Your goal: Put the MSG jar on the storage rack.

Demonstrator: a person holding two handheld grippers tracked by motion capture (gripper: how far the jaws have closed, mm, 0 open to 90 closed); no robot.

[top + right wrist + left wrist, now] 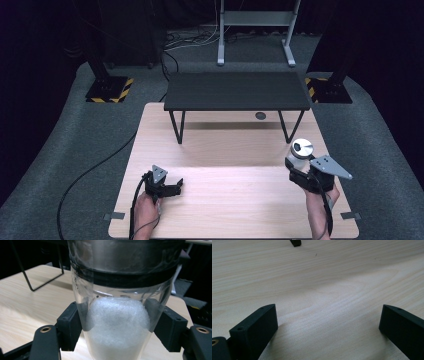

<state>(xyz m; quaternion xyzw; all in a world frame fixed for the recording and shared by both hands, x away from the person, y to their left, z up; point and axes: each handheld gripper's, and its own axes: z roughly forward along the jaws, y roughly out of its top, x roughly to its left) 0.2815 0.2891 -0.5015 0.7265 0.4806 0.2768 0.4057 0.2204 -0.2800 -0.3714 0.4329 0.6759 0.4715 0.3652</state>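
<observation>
High view first: the wooden table (235,200) carries everything, with a low black bench (235,91) standing across its far edge on thin wire legs. My left gripper (169,189) rests low near the near-left corner, and my right gripper (300,172) sits close to the right edge, about midway along it, with the shaker (300,152) between its jaws.

Right gripper view shows the hold plainly: my jaws are clamped on the clear lower wall of the shaker (120,315), one pad on each side, below the dark band and metal cap. Inside is a heap of white grains, salt or sugar, I cannot say which, filling roughly the lower half.

I judge it a stiff, smooth-walled thing, likely glass or hard plastic, so slippery under hard pads and breakable if squeezed too hard or knocked. The grains put the weight low, so a grip on the lower body seems sound; the wall tapers, though, and it could creep in the jaws if tipped. The cap looks perforated from above, so tilting may spill.

Left gripper view has my jaws spread wide apart over bare wood, holding nothing, with one bench foot (295,242) beyond.

The bench legs and top are the only obstacle, if I carry the shaker toward the far edge.
</observation>
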